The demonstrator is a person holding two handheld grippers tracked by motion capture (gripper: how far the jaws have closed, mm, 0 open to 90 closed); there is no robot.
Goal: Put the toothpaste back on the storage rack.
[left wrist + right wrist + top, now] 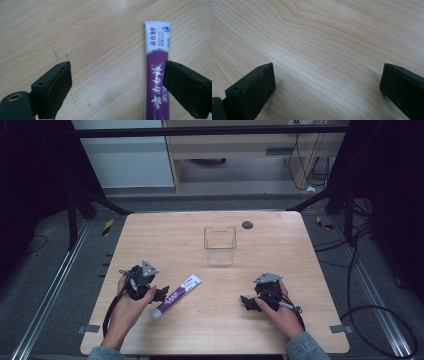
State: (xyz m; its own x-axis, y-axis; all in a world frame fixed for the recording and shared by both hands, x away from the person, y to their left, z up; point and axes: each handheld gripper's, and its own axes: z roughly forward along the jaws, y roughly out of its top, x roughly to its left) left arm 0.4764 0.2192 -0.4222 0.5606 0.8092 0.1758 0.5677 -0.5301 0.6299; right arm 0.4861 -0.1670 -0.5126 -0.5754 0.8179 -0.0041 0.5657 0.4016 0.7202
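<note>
A: Where is the toothpaste tube [176,295]?
B: Flat on the pale wooden counter [280,240], at three o'clock of the left tool [161,294], beside its released jaws.
A: And the right tool [247,303]?
B: Released also, over bare wood. Gray floor [45,270] surrounds the counter.
</note>
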